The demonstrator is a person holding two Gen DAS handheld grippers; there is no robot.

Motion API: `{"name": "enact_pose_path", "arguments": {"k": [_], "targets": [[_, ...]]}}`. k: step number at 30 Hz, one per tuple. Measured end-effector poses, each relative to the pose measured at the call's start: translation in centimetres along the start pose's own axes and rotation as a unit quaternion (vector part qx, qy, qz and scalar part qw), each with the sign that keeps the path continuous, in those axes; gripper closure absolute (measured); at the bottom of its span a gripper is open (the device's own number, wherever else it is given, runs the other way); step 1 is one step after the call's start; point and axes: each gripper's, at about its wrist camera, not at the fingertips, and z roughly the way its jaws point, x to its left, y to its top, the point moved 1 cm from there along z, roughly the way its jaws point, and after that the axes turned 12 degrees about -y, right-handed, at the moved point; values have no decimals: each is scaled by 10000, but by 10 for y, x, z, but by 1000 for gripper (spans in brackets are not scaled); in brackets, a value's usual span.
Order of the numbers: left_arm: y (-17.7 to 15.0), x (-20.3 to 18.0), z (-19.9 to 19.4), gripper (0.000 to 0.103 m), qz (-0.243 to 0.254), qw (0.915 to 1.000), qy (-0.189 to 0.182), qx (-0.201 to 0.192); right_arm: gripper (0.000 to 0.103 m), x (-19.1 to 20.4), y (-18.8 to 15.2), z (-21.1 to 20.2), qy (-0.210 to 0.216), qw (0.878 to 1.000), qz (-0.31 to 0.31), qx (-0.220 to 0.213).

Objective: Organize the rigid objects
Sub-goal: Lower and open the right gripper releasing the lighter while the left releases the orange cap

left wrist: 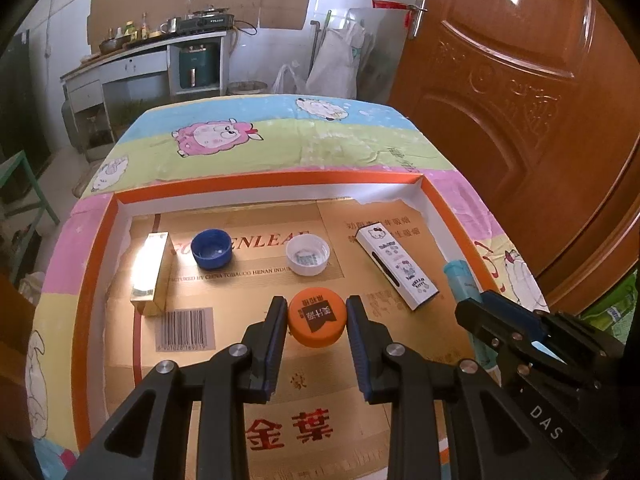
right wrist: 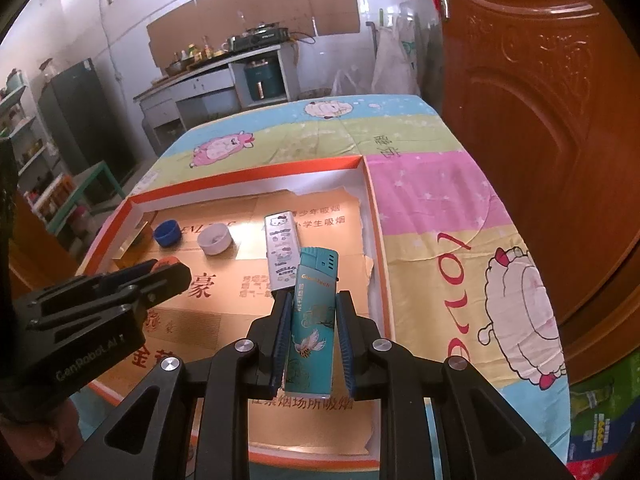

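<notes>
We hold the orange cap clamped in the left gripper and the teal lighter pinched in the right gripper, both over the tray; lower each level, beside its like items, then release.

An orange cap and a teal lighter are held above the tray. A gold box, blue cap, white cap and white box line its far edge.
</notes>
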Motion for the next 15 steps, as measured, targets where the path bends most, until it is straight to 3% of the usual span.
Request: {"name": "enact_pose_path", "arguments": {"k": [15], "targets": [[3,9,22,72,-71,9998,80,191,80,1,2,13,-66,9999,-45,126]]}}
